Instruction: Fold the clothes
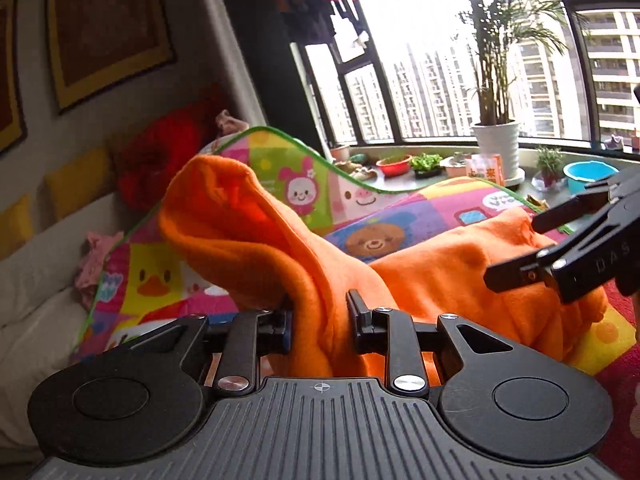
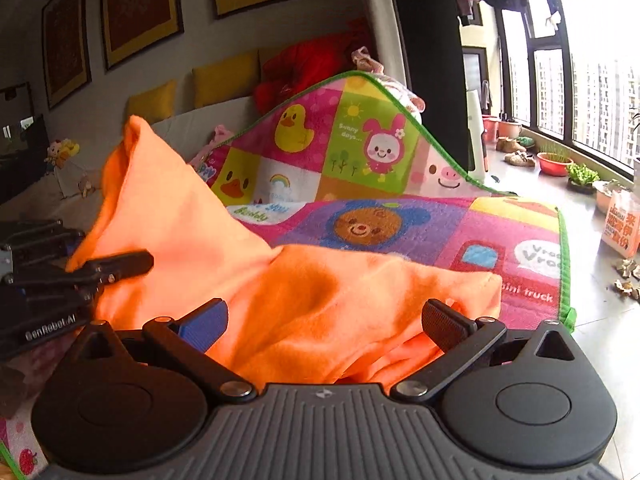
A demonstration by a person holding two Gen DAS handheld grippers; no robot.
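The left gripper [image 1: 320, 316] is pinching a bunched fold of the orange garment [image 1: 460, 280], lifting one end into a peak. The right gripper [image 2: 324, 320] is standing wide open over the garment's flatter part, holding nothing. The garment is lying on a cartoon play mat [image 2: 400, 224] reading "Sunny days" and "mini truck"; "GenRobot.AI" is showing on the left gripper's side. The mat's green edge is curling up behind, with bare floor [image 2: 600, 320] lying open beyond its right edge.

My fingers [image 2: 224, 324] spread wide over the orange garment [image 2: 320, 300] on the cartoon mat [image 2: 440, 224]; my other gripper [image 2: 120, 264] seems to lift its edge.
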